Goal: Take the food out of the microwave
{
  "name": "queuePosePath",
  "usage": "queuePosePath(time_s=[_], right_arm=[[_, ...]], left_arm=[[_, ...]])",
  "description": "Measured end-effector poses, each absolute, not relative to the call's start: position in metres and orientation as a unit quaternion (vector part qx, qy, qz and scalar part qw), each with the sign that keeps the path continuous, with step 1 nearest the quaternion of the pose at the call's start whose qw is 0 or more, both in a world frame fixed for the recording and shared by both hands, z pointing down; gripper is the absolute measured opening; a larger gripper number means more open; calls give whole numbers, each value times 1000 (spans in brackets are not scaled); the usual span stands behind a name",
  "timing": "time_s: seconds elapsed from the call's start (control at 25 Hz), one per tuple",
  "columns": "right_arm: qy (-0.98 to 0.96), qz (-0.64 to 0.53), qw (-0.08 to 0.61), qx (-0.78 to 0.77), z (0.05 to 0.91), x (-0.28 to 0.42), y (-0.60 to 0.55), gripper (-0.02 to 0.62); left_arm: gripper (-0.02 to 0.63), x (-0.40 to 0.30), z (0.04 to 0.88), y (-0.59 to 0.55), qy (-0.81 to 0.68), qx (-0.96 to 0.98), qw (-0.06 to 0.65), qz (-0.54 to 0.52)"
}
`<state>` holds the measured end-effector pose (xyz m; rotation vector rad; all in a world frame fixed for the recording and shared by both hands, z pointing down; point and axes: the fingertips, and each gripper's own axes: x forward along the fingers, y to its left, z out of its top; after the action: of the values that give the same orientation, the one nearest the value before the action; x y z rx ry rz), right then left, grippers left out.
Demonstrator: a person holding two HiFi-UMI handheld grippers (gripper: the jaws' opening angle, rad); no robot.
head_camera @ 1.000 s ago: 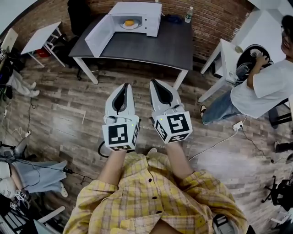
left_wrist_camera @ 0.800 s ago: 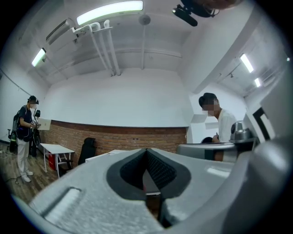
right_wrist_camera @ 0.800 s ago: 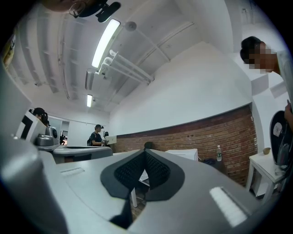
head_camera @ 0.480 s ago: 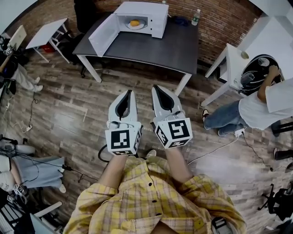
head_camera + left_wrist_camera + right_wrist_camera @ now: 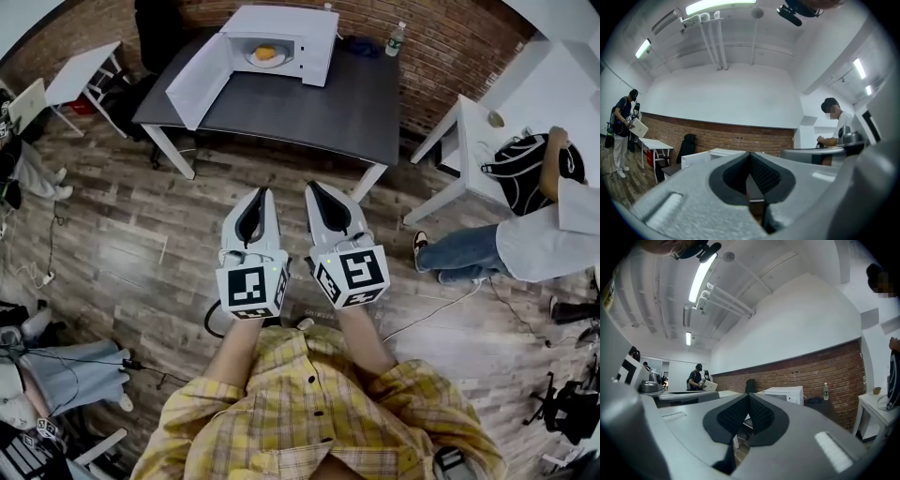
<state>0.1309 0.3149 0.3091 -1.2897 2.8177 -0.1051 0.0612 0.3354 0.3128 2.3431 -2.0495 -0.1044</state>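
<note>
Nothing is out yet: the orange food point(image 5: 265, 52) on its white plate point(image 5: 253, 60) sits inside the open-doored white microwave oven point(image 5: 291, 23) on the dark grey table point(image 5: 309, 98), well apart from the white left gripper point(image 5: 259, 197) and white right gripper point(image 5: 317, 191), both clenched on nothing, so the approach and lift-out remain.

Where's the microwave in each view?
Head view: microwave top centre, on the dark table, door open.
Left gripper view: microwave just left of centre, above the fingers.
Right gripper view: microwave right of centre, above the fingers.
Shared landmark: the brick wall behind it.
</note>
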Motion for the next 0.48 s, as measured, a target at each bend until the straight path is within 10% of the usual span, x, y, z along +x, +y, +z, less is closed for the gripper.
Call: queuePosePath(time_s=[0.48], right_arm=[[899, -37, 14, -437, 306, 63, 191, 5]], left_arm=[[5, -9, 304, 208, -650, 759, 15, -32]])
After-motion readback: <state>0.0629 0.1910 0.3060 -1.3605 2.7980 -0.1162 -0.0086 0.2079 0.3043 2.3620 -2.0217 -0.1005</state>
